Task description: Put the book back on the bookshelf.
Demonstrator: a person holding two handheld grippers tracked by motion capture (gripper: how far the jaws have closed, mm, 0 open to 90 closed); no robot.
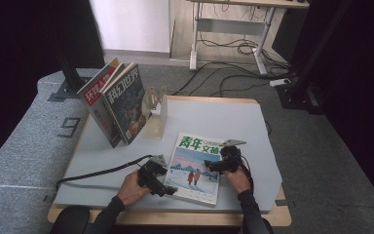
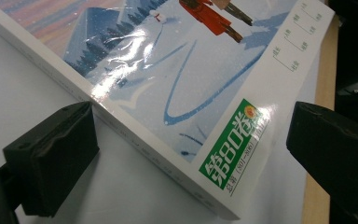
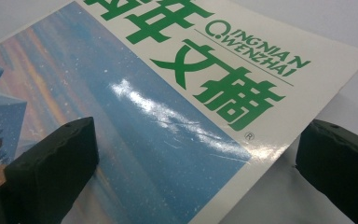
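A thick magazine with a snowy blue cover and green title lies flat on the grey table mat, near the front edge. My left gripper is at its near-left corner. In the left gripper view the jaws stand open, one on each side of the magazine's spine corner, without pressing on it. My right gripper hovers over the cover's right side. Its jaws are open low above the magazine, one over the cover and one past its right edge.
Two more magazines stand leaning at the back left of the table, beside a pale bookstand. The table's wooden front edge is just behind the hands. Cables and a desk frame lie on the floor beyond.
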